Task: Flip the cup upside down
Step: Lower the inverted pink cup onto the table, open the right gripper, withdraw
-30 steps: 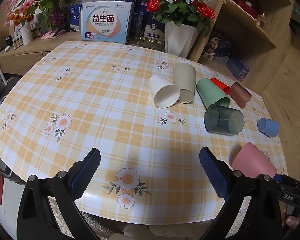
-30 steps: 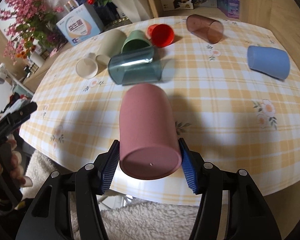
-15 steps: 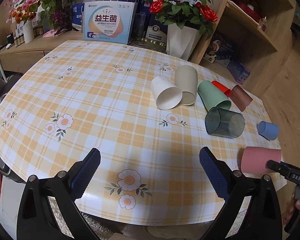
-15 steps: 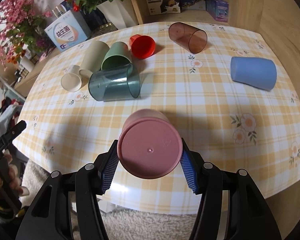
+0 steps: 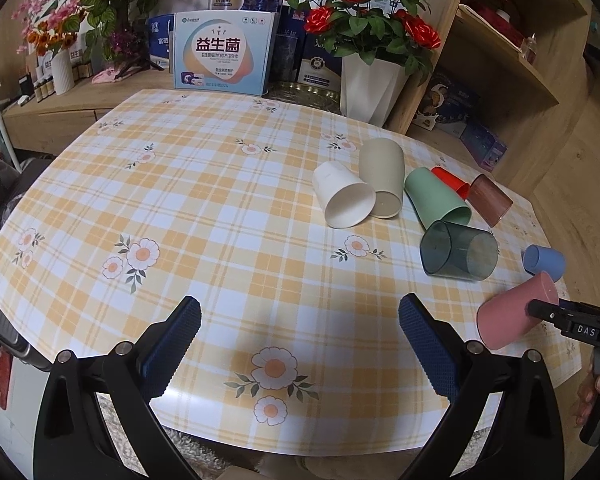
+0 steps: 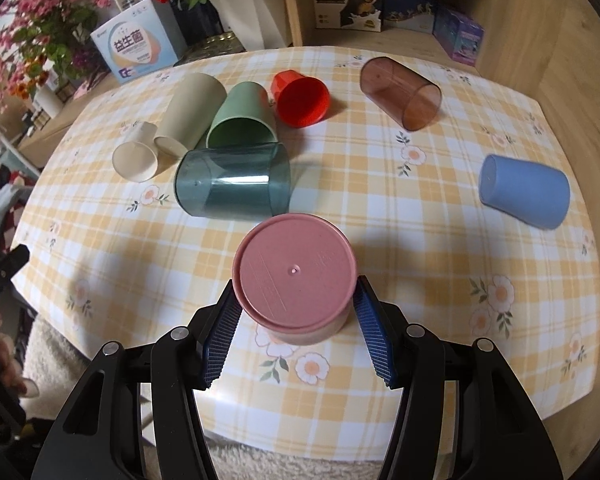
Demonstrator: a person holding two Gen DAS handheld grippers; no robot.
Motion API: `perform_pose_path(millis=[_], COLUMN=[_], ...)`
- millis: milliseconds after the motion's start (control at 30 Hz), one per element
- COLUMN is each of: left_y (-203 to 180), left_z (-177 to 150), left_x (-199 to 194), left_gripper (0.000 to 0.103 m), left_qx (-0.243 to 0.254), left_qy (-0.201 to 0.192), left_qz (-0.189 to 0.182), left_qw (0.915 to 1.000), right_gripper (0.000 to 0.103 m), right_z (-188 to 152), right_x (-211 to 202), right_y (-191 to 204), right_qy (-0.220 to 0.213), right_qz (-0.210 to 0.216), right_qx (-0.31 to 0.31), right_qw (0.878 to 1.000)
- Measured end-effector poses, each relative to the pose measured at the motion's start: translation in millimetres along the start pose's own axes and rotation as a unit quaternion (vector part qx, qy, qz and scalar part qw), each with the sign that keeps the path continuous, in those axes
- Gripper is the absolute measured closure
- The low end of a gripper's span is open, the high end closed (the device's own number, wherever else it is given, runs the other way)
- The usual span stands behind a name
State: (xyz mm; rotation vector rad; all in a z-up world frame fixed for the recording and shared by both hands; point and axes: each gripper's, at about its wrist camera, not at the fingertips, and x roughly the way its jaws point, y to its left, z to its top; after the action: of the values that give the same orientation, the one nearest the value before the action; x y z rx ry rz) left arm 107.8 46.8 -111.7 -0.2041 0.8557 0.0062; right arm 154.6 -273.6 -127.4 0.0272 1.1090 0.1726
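My right gripper (image 6: 296, 336) is shut on a pink cup (image 6: 296, 276). The cup's flat base faces the camera and its mouth points down toward the checked tablecloth (image 6: 420, 240). In the left wrist view the pink cup (image 5: 512, 314) hangs tilted, mouth down and left, just above the table's right front corner, held by the right gripper (image 5: 556, 314). My left gripper (image 5: 300, 340) is open and empty over the table's front edge.
Several cups lie on their sides: dark teal clear (image 6: 232, 184), green (image 6: 242, 120), beige (image 6: 192, 112), white (image 6: 138, 156), red (image 6: 300, 98), brown clear (image 6: 400, 94), blue (image 6: 524, 190). Flower pots and boxes (image 5: 224, 52) stand behind the table.
The right gripper has turned the pink cup from lying along its fingers to mouth downward and lowered it toward the table. The left gripper has stayed open and nearly still.
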Motion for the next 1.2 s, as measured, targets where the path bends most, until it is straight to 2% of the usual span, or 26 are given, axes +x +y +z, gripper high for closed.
perform_pose_path(millis=[233,467,633,733,800,867,1000,1200], left_y=[1,-2,-10,-16,-22,-27,-39,-51], left_z=[8,20,34,42,45,45,42,33], left_x=[-10,-31,-63,-86,-104,-118,-144,-170], left_gripper=[0.006,0.006,0.006,0.006,0.006,0.006,0.006,0.006], left_qx=[0.016,0.038,0.06,0.071,0.082,0.089,0.103,0.108], left_qy=[-0.015,-0.042,-0.08,-0.105,-0.122,-0.135,-0.157,-0.176], left_qz=[0.013,0.025,0.023,0.017,0.013,0.011,0.008,-0.011], left_qw=[0.9997,0.9981,0.9947,0.9918,0.989,0.9868,0.9822,0.9784], right_gripper=[0.047,0.044,0.037,0.029,0.015,0.015,0.015,0.015], right_z=[5,9,7,3,-2,-9,-23,-35], right_x=[2,-24,-73,-102,-121,-141,-169,-195], right_y=[6,11,26,34,39,45,51,55], right_qy=[-0.002,-0.037,-0.098,-0.136,-0.164,-0.198,-0.236,-0.264], right_qz=[-0.009,0.002,0.022,0.032,0.031,0.026,0.019,0.013], right_qx=[0.005,0.027,0.027,0.029,0.03,0.031,0.035,0.033], right_qw=[1.0,0.999,0.995,0.99,0.986,0.979,0.971,0.964])
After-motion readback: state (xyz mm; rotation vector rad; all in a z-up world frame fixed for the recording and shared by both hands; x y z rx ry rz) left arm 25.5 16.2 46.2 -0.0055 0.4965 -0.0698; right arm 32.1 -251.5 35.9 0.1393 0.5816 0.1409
